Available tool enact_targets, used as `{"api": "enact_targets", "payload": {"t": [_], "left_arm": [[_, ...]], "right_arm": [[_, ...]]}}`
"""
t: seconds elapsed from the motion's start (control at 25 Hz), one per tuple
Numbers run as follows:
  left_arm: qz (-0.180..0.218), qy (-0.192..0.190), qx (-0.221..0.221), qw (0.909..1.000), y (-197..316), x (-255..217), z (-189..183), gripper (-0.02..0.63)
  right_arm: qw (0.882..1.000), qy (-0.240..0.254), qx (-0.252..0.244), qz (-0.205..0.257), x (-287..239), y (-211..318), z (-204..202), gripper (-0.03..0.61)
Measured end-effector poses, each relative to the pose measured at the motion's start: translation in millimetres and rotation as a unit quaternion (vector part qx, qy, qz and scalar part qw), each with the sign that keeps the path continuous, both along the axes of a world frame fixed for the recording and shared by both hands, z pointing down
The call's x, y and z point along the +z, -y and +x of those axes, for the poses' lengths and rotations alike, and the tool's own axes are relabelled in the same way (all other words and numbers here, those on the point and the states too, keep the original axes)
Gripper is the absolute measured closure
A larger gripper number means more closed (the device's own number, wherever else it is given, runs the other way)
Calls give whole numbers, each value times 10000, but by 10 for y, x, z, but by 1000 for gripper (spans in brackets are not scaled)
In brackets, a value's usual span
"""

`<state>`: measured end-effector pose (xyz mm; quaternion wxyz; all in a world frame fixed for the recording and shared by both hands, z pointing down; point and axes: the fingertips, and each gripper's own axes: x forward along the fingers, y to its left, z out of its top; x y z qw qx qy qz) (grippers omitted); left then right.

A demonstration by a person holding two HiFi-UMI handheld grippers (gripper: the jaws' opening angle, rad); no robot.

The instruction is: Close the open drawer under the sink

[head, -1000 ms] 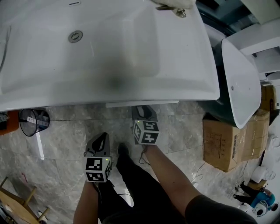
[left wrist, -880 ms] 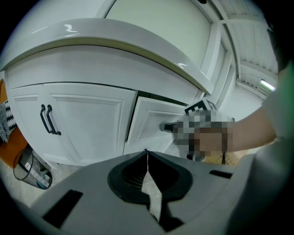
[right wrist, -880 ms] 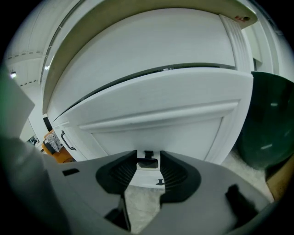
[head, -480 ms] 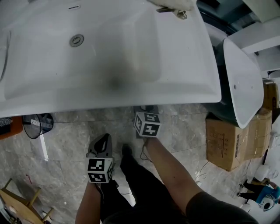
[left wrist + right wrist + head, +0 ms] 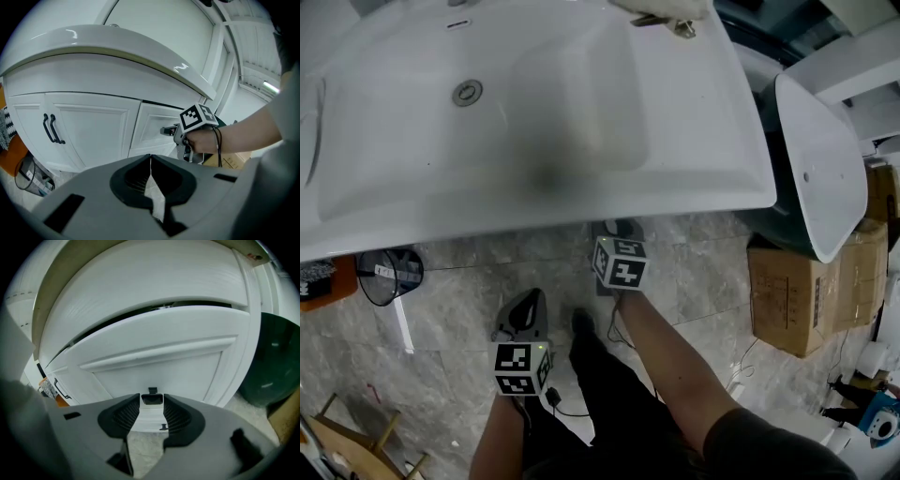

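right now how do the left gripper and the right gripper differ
The left gripper has its jaws together on nothing; the right gripper is shut on the drawer handle. The left gripper hangs back over the floor; the right gripper reaches under the sink rim to the drawer front. Both face the white cabinet.

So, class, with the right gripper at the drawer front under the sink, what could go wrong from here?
1. A dark gap shows above the drawer front, so it may not be fully shut; letting go now could leave it ajar.
2. The right gripper has its fingers closed on the drawer handle; pulling back without opening them could tug the drawer out again.
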<state>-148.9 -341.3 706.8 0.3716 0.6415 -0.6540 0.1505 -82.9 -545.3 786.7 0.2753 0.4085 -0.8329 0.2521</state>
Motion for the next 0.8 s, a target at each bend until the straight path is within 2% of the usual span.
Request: {"api": "enact_targets", "payload": {"t": [0.2, 0.4, 0.56, 0.8], "left_arm": [[173, -31, 341, 9993, -148, -134, -43, 598], [315, -35, 676, 9972, -472, -381, -193, 598], [484, -22, 926, 9945, -856, -726, -379, 598], [634, 192, 1396, 9880, -1661, -1220, -724, 598]], "right_arm": [[9993, 162, 350, -5, -230, -290, 94, 414], [9974, 288, 619, 241, -677, -768, 203, 414], [9941, 375, 909, 455, -1113, -1265, 218, 414], [9875, 311, 1260, 899, -1798, -2111, 171, 414]]}}
